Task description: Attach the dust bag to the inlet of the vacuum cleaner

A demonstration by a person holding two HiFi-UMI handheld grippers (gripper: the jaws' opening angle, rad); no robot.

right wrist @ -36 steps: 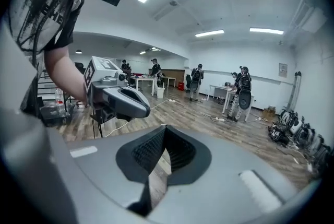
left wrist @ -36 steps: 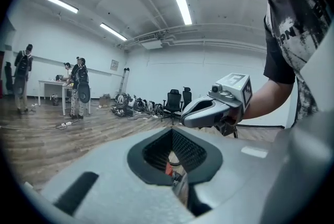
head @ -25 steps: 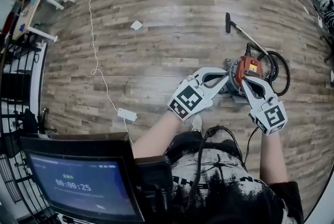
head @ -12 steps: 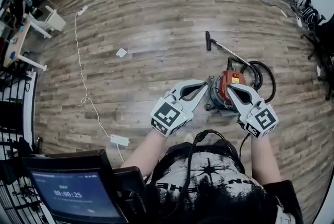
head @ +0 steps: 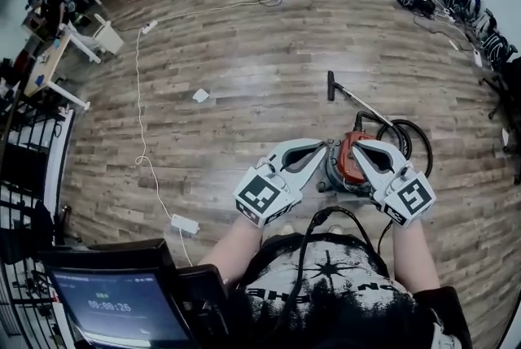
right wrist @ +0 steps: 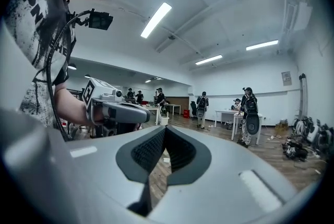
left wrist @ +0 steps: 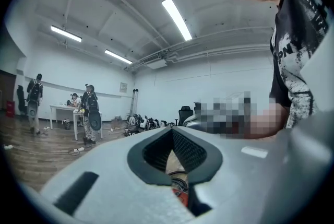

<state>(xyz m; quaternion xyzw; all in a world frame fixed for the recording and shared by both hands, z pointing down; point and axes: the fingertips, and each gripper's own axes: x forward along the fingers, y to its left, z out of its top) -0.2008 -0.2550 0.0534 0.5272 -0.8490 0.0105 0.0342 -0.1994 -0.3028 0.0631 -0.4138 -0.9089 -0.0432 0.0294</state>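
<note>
- Left gripper [head: 320, 146] and right gripper [head: 360, 146] are held level, side by side; fingers of both are pressed together, nothing gripped.
- Vacuum cleaner [head: 350, 166] is seen just beyond, on the floor [head: 244, 54].
- Dust bag is made out nowhere: fitted inside or lying elsewhere, unsettled. Inlet is best sighted first.

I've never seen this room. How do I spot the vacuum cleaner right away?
Find the big wooden floor, then the person's left gripper and right gripper low in the middle. The vacuum cleaner shows between their tips: a round red can with a black hose looped beside it. Nothing else nearby is red.
</note>
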